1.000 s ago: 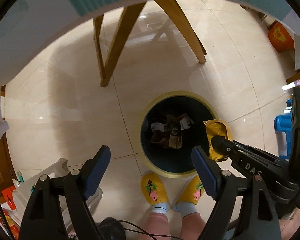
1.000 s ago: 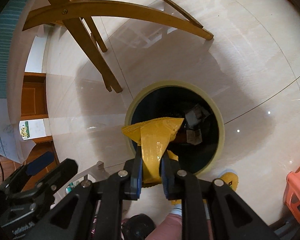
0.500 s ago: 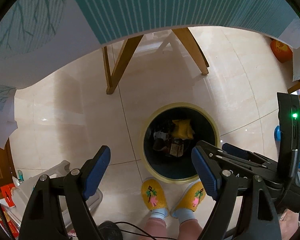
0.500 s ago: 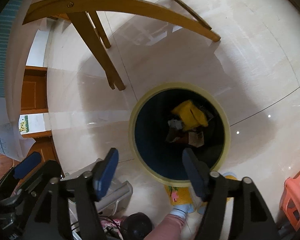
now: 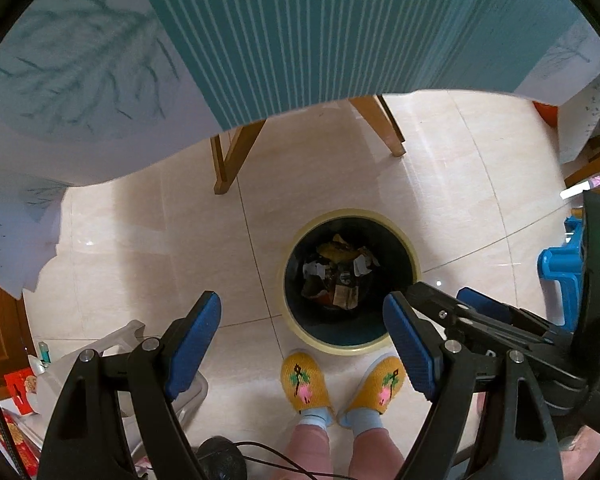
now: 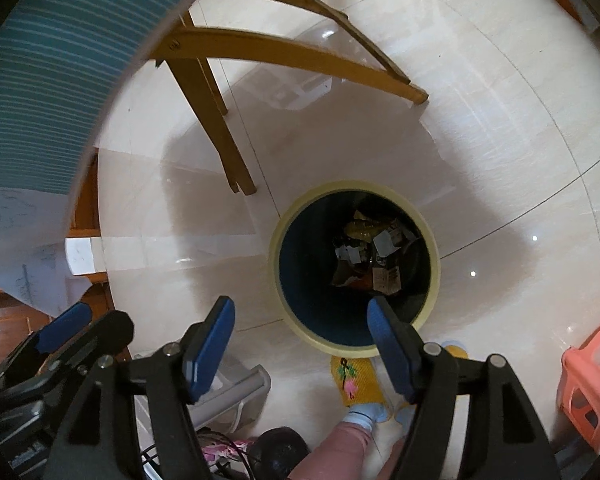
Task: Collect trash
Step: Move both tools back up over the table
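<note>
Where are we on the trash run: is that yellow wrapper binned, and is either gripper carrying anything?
Done: the yellow wrapper lies in the bin on top of the other scraps. In hand: nothing; the right gripper has just opened with nothing between its fingers, and the left gripper is open and empty too. Left: no loose trash shows on the floor in either view; the tabletop can't be seen.

home | tiled floor (image 5: 340, 176) | clothed wooden table (image 5: 308, 32) | slippers (image 5: 306, 380) | plastic stools (image 5: 558, 264)

Black tool (image 5: 302, 344) frames with blue pads, silver screws; yellow embroidered slippers (image 5: 306, 382), pink trousers.
</note>
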Tool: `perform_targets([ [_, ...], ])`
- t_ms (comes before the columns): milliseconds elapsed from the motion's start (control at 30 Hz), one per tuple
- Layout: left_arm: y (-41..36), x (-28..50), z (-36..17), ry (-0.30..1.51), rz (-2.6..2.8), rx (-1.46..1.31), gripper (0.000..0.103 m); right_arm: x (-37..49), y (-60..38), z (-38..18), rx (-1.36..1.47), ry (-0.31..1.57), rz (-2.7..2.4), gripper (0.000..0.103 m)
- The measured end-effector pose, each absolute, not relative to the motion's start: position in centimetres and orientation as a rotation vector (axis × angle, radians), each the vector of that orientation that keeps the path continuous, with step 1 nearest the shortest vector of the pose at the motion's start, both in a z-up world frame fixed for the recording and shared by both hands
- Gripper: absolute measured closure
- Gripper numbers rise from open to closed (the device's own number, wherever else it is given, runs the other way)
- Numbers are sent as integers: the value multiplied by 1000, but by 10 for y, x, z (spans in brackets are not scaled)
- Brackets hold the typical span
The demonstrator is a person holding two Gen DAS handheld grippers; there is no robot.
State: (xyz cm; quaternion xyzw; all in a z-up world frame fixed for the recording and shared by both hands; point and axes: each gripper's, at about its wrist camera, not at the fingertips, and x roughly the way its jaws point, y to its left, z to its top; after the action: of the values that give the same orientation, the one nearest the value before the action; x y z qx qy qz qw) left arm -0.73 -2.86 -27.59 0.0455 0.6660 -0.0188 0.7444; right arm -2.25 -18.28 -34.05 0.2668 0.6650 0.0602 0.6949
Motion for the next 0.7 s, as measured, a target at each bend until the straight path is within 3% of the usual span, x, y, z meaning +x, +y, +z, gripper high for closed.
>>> perform_targets([
  [700,-16,-14,-58,1278,-175,133,21,-56,-182,-119,599,1306,144,34],
])
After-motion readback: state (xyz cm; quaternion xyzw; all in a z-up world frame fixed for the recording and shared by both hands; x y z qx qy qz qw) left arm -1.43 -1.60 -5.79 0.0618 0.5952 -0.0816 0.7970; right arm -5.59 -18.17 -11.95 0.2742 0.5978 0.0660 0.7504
